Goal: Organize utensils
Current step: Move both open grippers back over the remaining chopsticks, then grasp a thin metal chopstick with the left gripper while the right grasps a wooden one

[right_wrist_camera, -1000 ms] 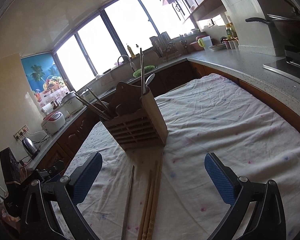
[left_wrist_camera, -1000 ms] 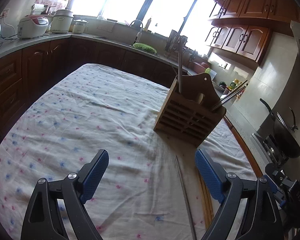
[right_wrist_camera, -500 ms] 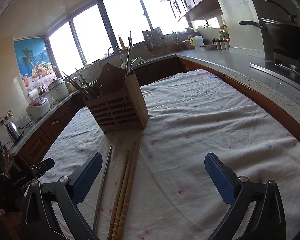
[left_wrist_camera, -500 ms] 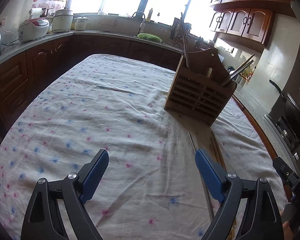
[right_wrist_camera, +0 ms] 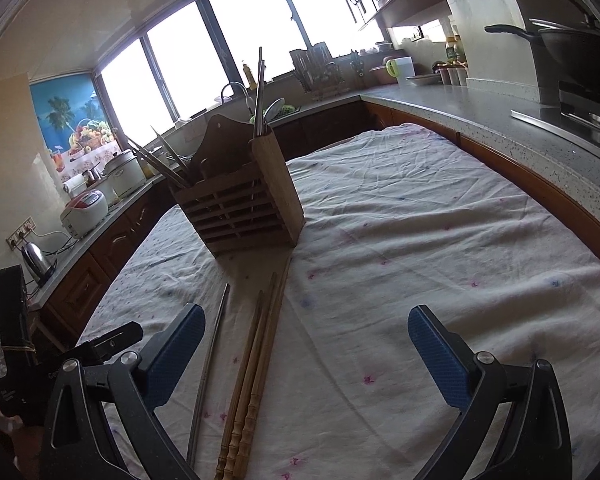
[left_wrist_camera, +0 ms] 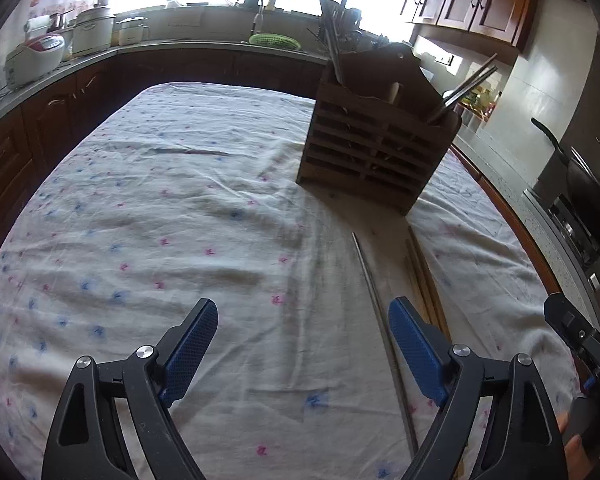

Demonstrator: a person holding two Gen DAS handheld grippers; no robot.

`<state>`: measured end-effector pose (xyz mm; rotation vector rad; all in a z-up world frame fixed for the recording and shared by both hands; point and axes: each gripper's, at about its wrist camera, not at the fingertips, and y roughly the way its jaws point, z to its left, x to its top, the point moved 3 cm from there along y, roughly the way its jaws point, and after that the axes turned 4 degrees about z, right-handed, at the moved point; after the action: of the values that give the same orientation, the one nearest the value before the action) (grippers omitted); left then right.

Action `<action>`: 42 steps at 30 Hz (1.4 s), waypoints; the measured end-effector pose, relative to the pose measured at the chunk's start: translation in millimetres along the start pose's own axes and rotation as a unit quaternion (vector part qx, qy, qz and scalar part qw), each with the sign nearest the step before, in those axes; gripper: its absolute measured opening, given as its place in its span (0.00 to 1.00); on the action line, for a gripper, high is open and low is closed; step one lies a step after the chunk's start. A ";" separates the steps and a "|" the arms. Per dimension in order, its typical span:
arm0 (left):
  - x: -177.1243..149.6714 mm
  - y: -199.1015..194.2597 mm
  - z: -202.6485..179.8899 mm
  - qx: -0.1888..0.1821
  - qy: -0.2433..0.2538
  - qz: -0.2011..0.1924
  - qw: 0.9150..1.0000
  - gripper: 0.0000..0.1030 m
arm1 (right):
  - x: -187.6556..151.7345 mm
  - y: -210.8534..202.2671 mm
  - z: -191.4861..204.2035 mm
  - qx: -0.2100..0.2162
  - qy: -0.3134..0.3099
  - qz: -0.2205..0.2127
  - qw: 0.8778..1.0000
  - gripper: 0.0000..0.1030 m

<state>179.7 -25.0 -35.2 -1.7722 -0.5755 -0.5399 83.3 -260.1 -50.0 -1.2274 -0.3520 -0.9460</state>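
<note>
Chopsticks of wood, with one metal chopstick beside them, lie on the table just in front of the wooden utensil holder. We note both views have drawn back and lowered since a second ago; the holder now sits farther off. Metal utensils stand in the holder. Our left claw and right claw both hover above the cloth short of the holder, spread wide, gripping nothing.
</note>
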 end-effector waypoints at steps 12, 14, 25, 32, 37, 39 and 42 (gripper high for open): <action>19.1 73.7 -45.4 -0.020 0.081 0.081 0.993 0.40 | 3.5 14.9 -17.6 0.006 0.031 0.034 0.999 0.73; 16.3 73.9 -45.2 -0.018 0.094 0.083 0.992 0.32 | 4.8 18.2 -18.2 0.008 0.032 0.040 0.999 0.72; 18.8 55.8 8.4 -0.032 0.079 0.100 0.991 0.15 | 21.3 68.4 9.5 0.017 -0.019 0.101 0.995 0.45; 35.7 68.1 10.6 -0.021 0.037 0.107 0.993 0.26 | 32.5 124.1 25.2 -0.005 -0.056 0.148 0.987 0.28; 47.3 85.9 0.0 0.002 0.054 0.103 0.993 0.26 | 32.8 151.0 31.4 -0.031 -0.085 0.164 0.982 0.23; 49.0 91.2 -4.6 0.008 0.059 0.099 0.993 0.25 | 34.7 154.5 35.0 -0.036 -0.094 0.166 0.981 0.23; 47.6 94.8 -9.1 0.023 0.076 0.088 0.993 0.17 | 33.3 157.0 37.8 -0.045 -0.109 0.165 0.979 0.22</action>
<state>275.5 -51.4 -73.4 -1.7012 -0.3204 -0.5293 233.1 -234.9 -114.2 -1.4257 -0.2680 -0.5491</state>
